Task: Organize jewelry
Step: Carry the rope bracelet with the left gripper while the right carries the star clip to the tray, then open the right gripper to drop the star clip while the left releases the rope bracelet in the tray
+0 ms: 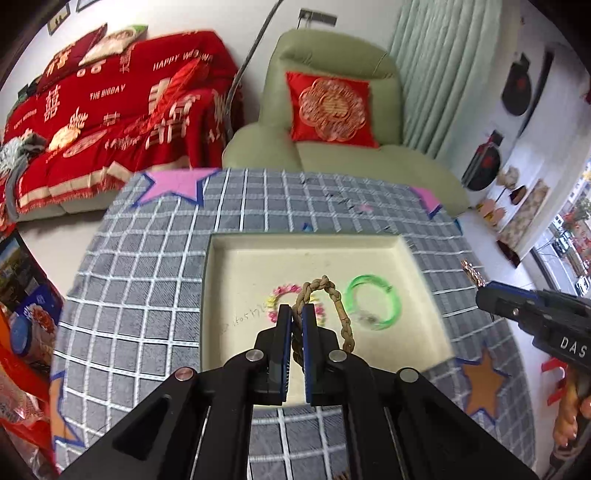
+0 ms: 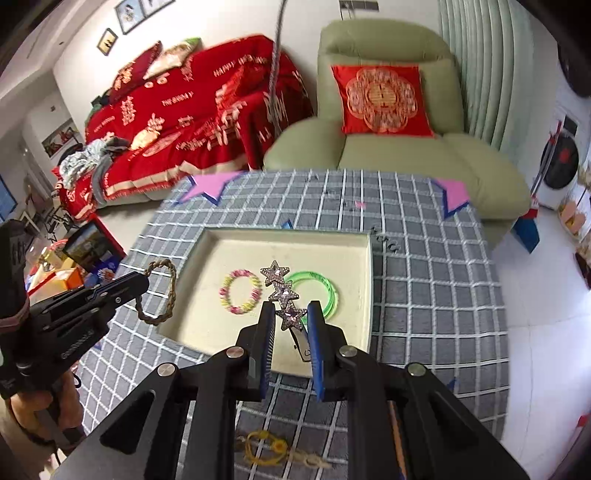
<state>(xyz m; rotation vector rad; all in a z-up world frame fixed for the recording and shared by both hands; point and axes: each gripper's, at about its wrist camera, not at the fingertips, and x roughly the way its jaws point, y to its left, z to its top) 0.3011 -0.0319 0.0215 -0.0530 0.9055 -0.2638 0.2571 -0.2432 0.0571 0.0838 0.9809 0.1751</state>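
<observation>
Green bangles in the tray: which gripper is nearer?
Right. The right gripper, holding the star clip, hangs right beside the green bangles; the left gripper is past the tray's far side.

Home living room, green armchair [image 1: 332, 122] with red cushion [image 1: 330, 109], sofa under red wedding throw [image 1: 110, 110], framed pictures [image 2: 129, 14], curtain [image 1: 443, 74]

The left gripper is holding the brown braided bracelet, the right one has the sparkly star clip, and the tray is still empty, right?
Not quite. The tray isn't empty: the right wrist view shows a pink-and-yellow bracelet and green bangles lying in it. The left gripper does hold the brown braided bracelet, and the right gripper the star clip.
</observation>
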